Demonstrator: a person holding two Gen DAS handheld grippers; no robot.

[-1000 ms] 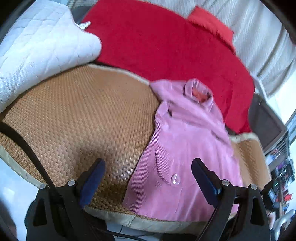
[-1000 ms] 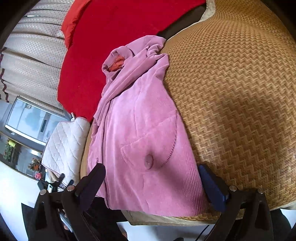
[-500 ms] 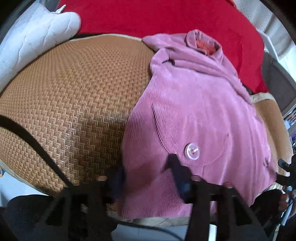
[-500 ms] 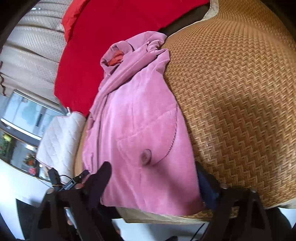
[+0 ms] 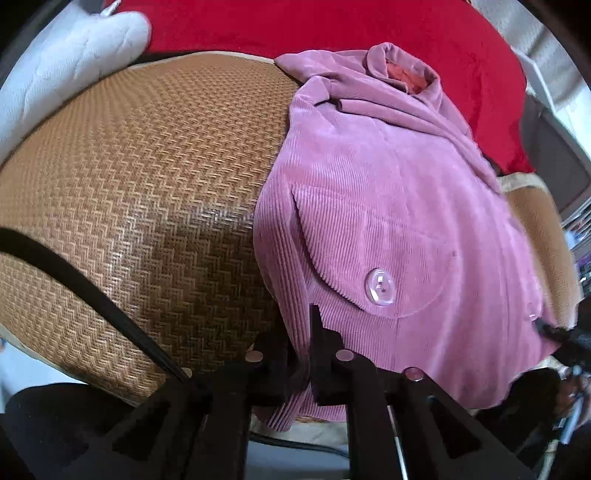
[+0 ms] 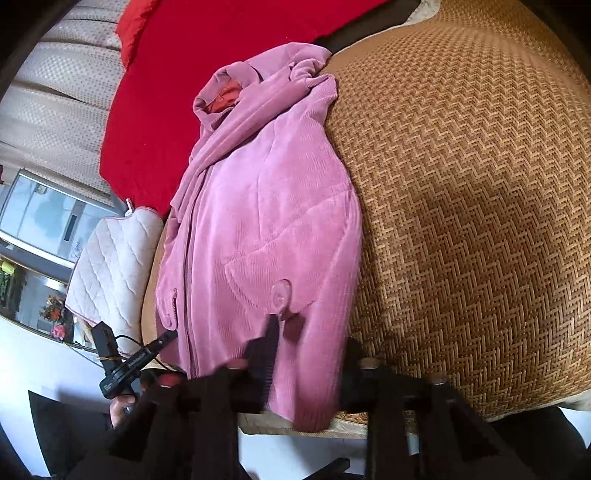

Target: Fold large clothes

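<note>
Pink jacket (image 5: 388, 206) hem, left jaws now clamped

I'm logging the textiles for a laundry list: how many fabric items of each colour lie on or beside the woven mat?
Pink corduroy jacket: 1
Red blanket: 1
White quilted pad: 1
Total: 3

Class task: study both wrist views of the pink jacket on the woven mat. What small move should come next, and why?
Probably finish shutting the right gripper on the hem. The left gripper already pinches the pink jacket's near edge, while the right one's jaws straddle the hem with a gap remaining. With both corners held, the hem could be lifted off the woven mat.
</note>
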